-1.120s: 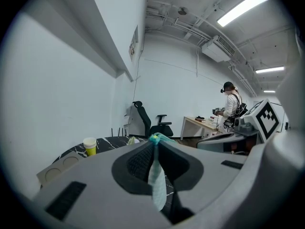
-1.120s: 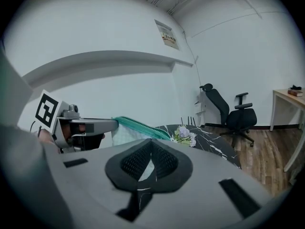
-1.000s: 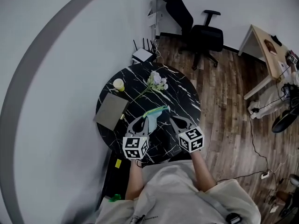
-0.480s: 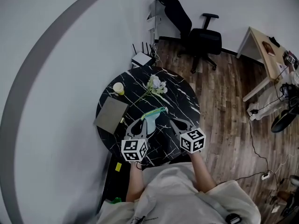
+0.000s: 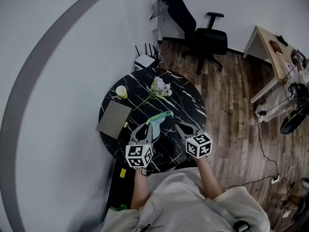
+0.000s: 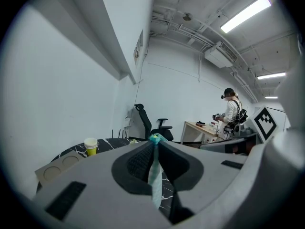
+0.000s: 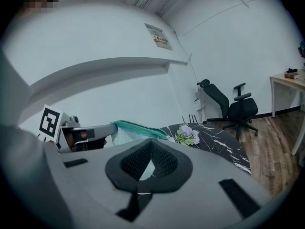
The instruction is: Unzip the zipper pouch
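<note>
Left tongs (image 6: 155, 141): closed on the pouch (image 6: 153, 175), whose thin edge is pinched between the jaws.
Right tongs (image 7: 151, 143): jaws brought together at the tips; the pouch is seen just beyond them, slightly left.
Table (image 5: 188, 105): found below both tongs.
Flowers (image 5: 161, 86): laid ahead of the pouch.
Cup (image 5: 121, 91): placed ahead, left of the left tongs.

Glossy marble table (image 5: 189, 105), matt cloth pouch (image 5: 159, 118)

Pouch (image 5: 158, 120) pale mint, green zipper strip; table (image 5: 189, 104) black with white marble veins (cup (image 5: 121, 91) yellow, flowers (image 5: 161, 86) white-lilac).
</note>
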Tool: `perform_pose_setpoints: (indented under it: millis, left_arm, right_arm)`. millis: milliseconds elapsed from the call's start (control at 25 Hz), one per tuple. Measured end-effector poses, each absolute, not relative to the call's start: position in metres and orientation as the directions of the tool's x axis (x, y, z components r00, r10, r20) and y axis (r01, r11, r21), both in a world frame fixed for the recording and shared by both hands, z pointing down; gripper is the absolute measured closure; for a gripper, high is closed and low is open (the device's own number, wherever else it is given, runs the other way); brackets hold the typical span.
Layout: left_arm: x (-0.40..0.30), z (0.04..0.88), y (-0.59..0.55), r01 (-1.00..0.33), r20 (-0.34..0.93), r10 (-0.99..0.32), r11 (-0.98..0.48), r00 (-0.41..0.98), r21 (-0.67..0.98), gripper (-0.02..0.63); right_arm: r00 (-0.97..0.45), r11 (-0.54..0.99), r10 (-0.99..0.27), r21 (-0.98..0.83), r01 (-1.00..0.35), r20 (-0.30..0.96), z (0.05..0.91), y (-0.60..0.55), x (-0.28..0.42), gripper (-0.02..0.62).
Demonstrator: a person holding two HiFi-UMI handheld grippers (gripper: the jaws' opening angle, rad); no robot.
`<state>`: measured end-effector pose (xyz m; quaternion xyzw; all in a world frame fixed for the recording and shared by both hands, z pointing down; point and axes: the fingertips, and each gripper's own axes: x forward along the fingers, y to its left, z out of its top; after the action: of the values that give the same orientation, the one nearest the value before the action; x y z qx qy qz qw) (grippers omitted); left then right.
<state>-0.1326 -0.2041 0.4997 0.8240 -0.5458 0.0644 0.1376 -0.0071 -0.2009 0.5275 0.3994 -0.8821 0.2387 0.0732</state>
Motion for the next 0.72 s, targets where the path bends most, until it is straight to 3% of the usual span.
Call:
perform_pose_setpoints:
  millis: [720]
  left_arm:
    - [-0.133, 0.4996, -0.207, -0.906, 0.256, -0.87, -0.392, 0.421, 0.159, 0.558]
  right_arm:
    - [-0.682, 0.575, -0.658, -0.372, -0.729, 0.32, 0.5253, -0.2033, -0.0168, 0.589]
